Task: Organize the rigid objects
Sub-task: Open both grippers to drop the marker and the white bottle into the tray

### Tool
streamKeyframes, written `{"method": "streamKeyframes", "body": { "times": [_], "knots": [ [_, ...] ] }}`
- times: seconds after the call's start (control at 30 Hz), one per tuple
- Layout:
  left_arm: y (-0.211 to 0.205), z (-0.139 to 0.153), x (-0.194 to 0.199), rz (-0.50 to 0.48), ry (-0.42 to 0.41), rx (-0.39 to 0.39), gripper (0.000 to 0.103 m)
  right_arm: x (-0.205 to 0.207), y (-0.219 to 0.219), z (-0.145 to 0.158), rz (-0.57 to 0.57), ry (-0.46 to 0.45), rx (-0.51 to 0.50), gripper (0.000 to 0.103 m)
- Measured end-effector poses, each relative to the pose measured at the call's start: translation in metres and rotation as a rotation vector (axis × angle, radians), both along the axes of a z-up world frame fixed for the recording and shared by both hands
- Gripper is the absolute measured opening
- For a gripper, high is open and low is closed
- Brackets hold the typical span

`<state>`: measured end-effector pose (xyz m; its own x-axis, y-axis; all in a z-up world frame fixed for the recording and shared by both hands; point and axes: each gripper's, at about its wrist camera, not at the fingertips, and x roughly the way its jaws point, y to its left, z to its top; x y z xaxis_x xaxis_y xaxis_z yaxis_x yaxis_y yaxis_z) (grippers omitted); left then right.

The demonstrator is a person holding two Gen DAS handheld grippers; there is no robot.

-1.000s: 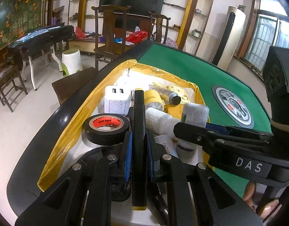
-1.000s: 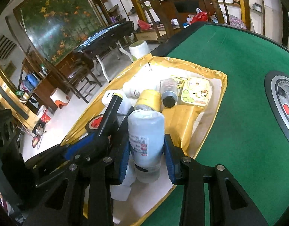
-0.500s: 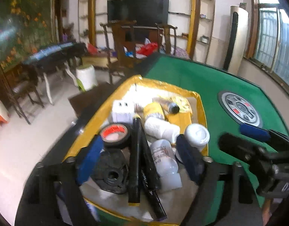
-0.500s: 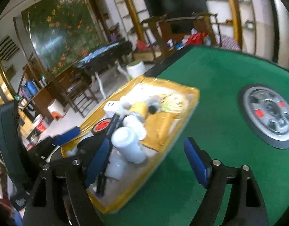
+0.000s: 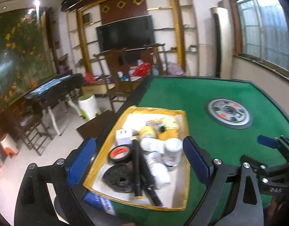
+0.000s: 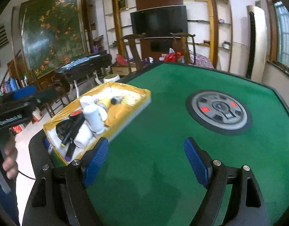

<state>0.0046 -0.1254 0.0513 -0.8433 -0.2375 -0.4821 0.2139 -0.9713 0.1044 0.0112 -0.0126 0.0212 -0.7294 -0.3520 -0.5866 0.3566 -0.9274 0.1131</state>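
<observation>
Tray (image 5: pixel 184 130) with yellow walls sits at the table's near-left edge, and everything to be sorted appears to lie inside it: a roll of black tape (image 5: pixel 119 154) with a red core, a white plug block (image 5: pixel 123 136), a yellow-capped can (image 5: pixel 147 131), several white bottles (image 5: pixel 172 150), a black disc (image 5: pixel 119 178) and two long black pens (image 5: pixel 137 167).

The left gripper (image 5: pixel 139 166) hangs above the tray's near end with its blue pads (image 5: pixel 81 160) spread wide, one outside the left wall and the other by the right wall, nothing between them. The pile lies straight ahead of and below these fingers. The pens run lengthwise, roughly along the direction the fingers point, with the bottles lying mostly the same way just to their right.

The right gripper (image 6: pixel 146 162) is also wide and empty, over bare green felt (image 6: pixel 163 113). From its view the tray (image 6: pixel 129 118) lies ahead and to the left, well apart from the pads, while the round grey hub (image 6: pixel 219 110) in the table's middle is ahead to the right.

The left side is clearly nearer the pile, so any next pick most likely falls to it: a descent onto one piece, the pads closing across a pen or bottle's width.
</observation>
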Motion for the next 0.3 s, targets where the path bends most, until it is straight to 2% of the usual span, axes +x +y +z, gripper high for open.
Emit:
{"method": "streamKeyframes", "body": {
  "times": [0.07, 0.13, 0.2, 0.3],
  "knots": [
    [0.002, -0.001, 0.001, 0.024, 0.017, 0.028, 0.095, -0.002, 0.006, -0.003, -0.016, -0.017, -0.016, 0.079],
    [0.004, -0.005, -0.004, 0.032, -0.002, 0.057, 0.095, -0.002, 0.011, -0.007, -0.027, -0.034, -0.026, 0.079],
    [0.011, -0.012, -0.012, 0.045, -0.062, 0.040, 0.095, -0.001, 0.016, -0.009, -0.033, -0.042, -0.031, 0.079],
    [0.027, -0.019, -0.013, 0.018, -0.067, -0.004, 0.095, 0.003, 0.022, -0.013, -0.041, -0.040, -0.024, 0.079]
  ]
}}
